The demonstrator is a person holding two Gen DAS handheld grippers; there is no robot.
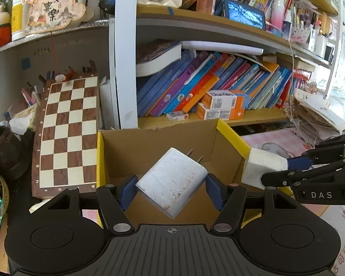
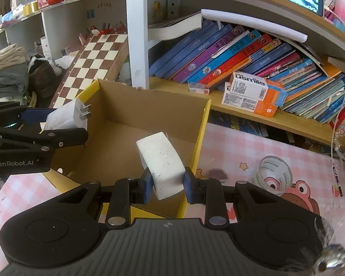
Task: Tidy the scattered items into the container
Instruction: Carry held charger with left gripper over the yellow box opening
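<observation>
My left gripper [image 1: 171, 187] is shut on a white plug charger [image 1: 172, 179], prongs pointing away, held over an open cardboard box with yellow rims [image 1: 149, 142]. My right gripper [image 2: 165, 184] is shut on a white rectangular block [image 2: 161, 161], held over the box's right rim [image 2: 201, 128]. In the left wrist view the right gripper [image 1: 262, 179] and its block [image 1: 262, 168] show at the box's right edge. In the right wrist view the left gripper [image 2: 85, 126] and the charger [image 2: 69, 115] show at the box's left edge. The box floor that shows is bare.
A chessboard [image 1: 66, 133] leans left of the box. Shelves with leaning books [image 1: 207, 85] and orange-white cartons [image 2: 253, 94] stand behind it. The box sits on a pink checked mat [image 2: 264, 156] with a clear tape roll [image 2: 273, 174] at the right. Folded clothes [image 2: 7, 69] lie far left.
</observation>
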